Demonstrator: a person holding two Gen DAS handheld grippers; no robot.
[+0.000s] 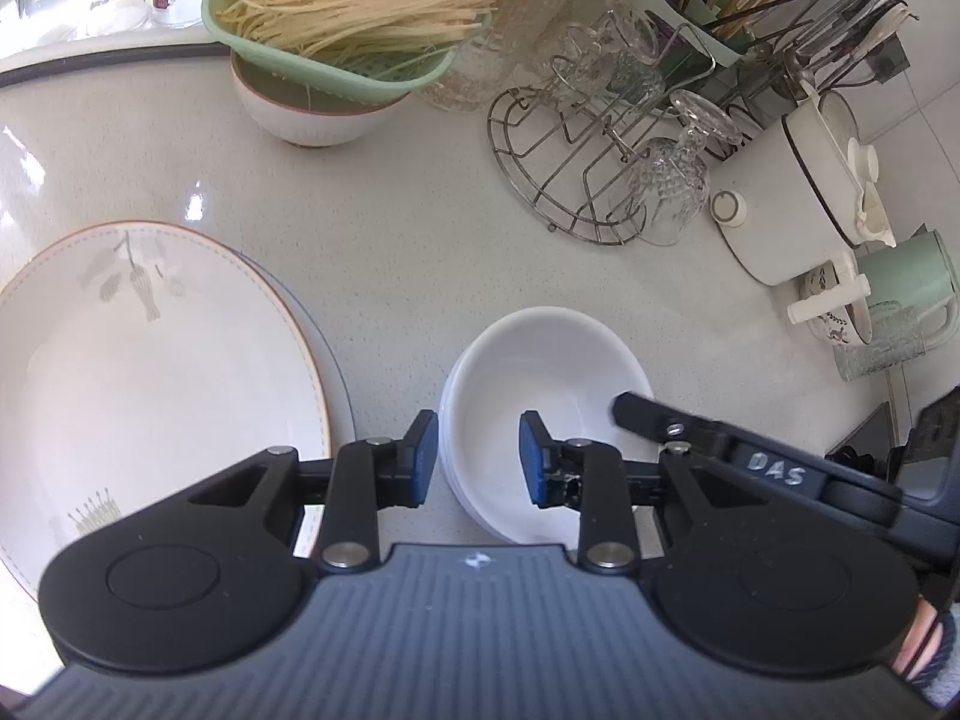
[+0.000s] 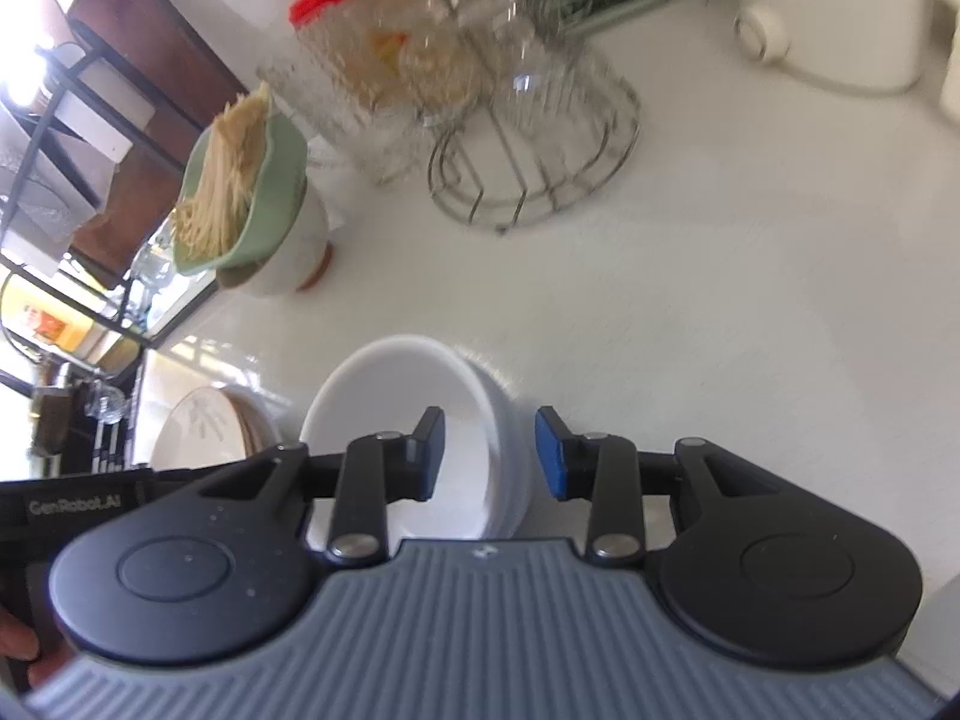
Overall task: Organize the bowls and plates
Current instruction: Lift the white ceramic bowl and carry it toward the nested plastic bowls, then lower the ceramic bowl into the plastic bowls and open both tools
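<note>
Left wrist view first: the pale speckled countertop (image 1: 384, 192) fills most of it, and on its left side lies my biggest piece, a wide white plate (image 1: 150, 372) with an orange rim and a small bird drawing, sitting on top of another plate whose edge peeks out on its right. Next in size is the green basket (image 1: 336, 54) heaped with pale noodles, resting on a white bowl with a reddish rim (image 1: 306, 117) at the far side. To the right stands a white enamel pot (image 1: 798, 192), and beside it the round wire rack (image 1: 570, 162) with cut-glass goblets hung upside down.

Nearer to me sits the stack of white bowls (image 1: 540, 396), just right of the plates and apart from them. My left gripper (image 1: 474, 459) is spread open across the stack's left rim: one blue pad is outside the wall, the other is inside over the bowl's hollow, and I cannot tell whether either pad touches. The black finger of my other tool reaches in over the right rim.

Right wrist view, somewhat blurred: my right gripper (image 2: 489, 456) is likewise open and straddles the right wall of the same white bowls (image 2: 414, 420), left pad inside, right pad outside over the counter. The plates (image 2: 204, 438) show at lower left, the noodle basket (image 2: 246, 192) beyond.
</note>
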